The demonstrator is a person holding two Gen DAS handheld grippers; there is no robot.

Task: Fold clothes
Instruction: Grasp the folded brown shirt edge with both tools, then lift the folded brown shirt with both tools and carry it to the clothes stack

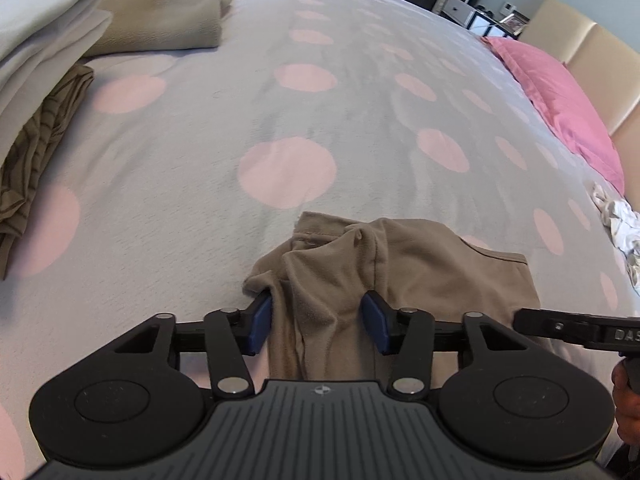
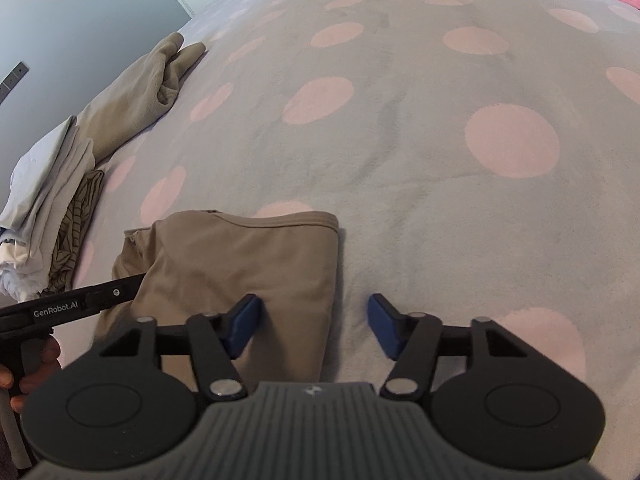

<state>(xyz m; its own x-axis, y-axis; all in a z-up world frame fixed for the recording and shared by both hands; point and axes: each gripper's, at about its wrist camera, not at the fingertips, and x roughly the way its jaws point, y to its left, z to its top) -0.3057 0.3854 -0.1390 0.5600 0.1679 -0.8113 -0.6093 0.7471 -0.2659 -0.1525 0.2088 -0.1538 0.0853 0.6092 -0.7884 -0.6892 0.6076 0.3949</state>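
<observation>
The bed (image 1: 360,120) was covered with a soft grey blanket, slightly fuzzy in texture, on which large round pale pink dots were printed. A pink pillow (image 1: 560,96) with a smooth surface was laid at the far right edge of the bed, beside a padded beige headboard (image 1: 592,44).

At the left side of the bed a stack of folded clothes (image 1: 44,40) was seen: pale grey smooth cloth on top, and a brown ribbed piece (image 1: 36,152) under it. A folded beige fleece piece (image 1: 168,12) was placed just beyond this stack. A small crumpled white cloth (image 1: 616,220) was lying at the right edge.

The tan garment (image 1: 400,272), of soft knitted material with a stitched hem, was lying on the near part of the bed, close to both tools. Its left part was bunched and wrinkled, while its right part was flat and roughly rectangular.

The left tool (image 1: 318,320) was held low over the bunched part. Its blue pads (image 1: 260,320) were kept apart, and a raised fold of the garment was standing between them; whether the pads touched the cloth could not be told.

The right tool (image 2: 314,326) was held over the right edge of the garment, with its fingers spread wide. The left pad (image 2: 242,322) was over the cloth and the other was over the bare blanket. A hand (image 2: 36,364) was seen gripping the handle of the left tool.
</observation>
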